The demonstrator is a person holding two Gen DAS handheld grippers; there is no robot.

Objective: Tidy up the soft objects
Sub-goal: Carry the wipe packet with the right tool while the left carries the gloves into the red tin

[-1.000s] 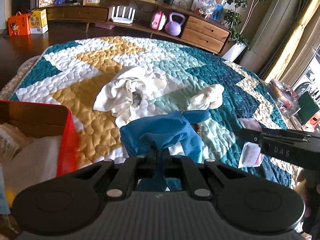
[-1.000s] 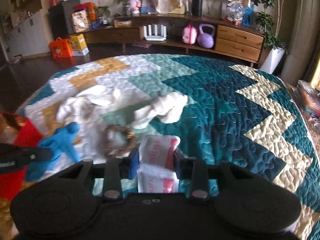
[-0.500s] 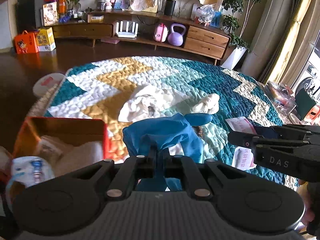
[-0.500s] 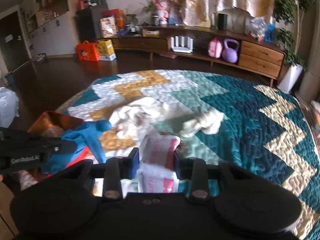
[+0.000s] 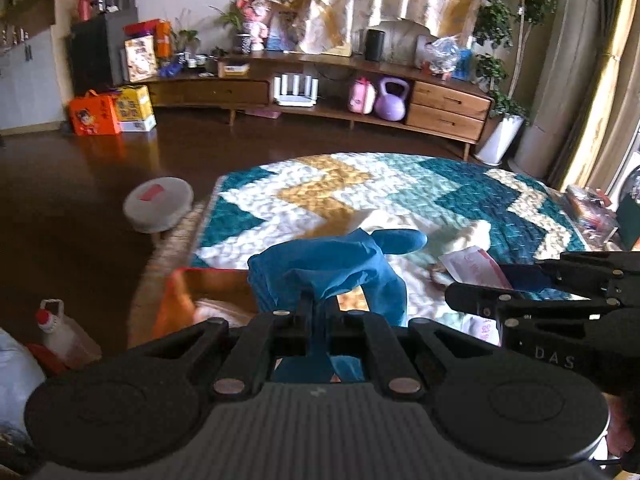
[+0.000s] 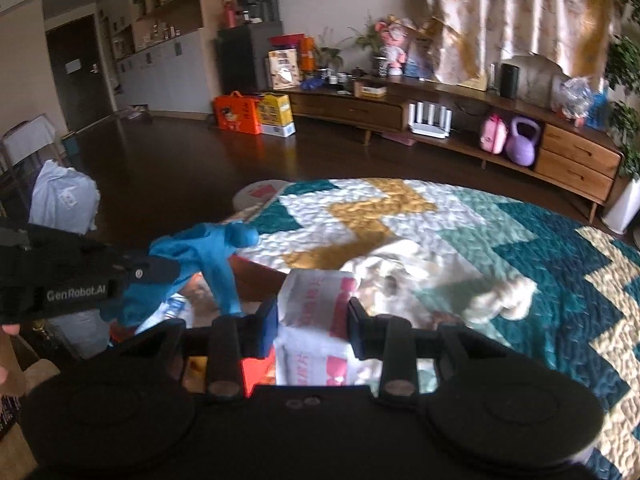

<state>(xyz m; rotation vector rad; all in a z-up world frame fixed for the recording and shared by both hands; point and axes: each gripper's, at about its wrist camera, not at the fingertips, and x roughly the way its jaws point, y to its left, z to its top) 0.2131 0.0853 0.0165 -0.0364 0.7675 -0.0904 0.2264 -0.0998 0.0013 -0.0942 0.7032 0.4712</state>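
Two tools are carrying cargo at once. Nearest the left wrist camera, the left tool (image 5: 319,312) is pinching a blue rubber glove (image 5: 332,264) with its jaws almost fully together, the glove's fingers flopping forward over the tips. Nearest the right wrist camera, the right tool (image 6: 312,314) is clamping a white and pink soft packet (image 6: 316,304) between jaws that are standing partly apart, spread by the packet's width.

Just beyond both tips, an orange box (image 5: 176,304) is sitting at the near edge of the quilted mat (image 5: 400,192), with soft items already inside. By my reading, the step in hand is the carry toward that box. The next move calls for bringing each tool over the box's mouth, lowering it, and letting go so that the limp glove falls inside and does not drape over the wall.

Farther out on the mat, a crumpled white cloth (image 6: 396,264) and a cream rolled piece (image 6: 504,300) are lying, not yet collected.

Only the right wrist view is showing that cloth plainly; in the left wrist view the glove is hiding most of it. Only the left wrist view is showing a bottle with a red cap (image 5: 60,332) beside the box.
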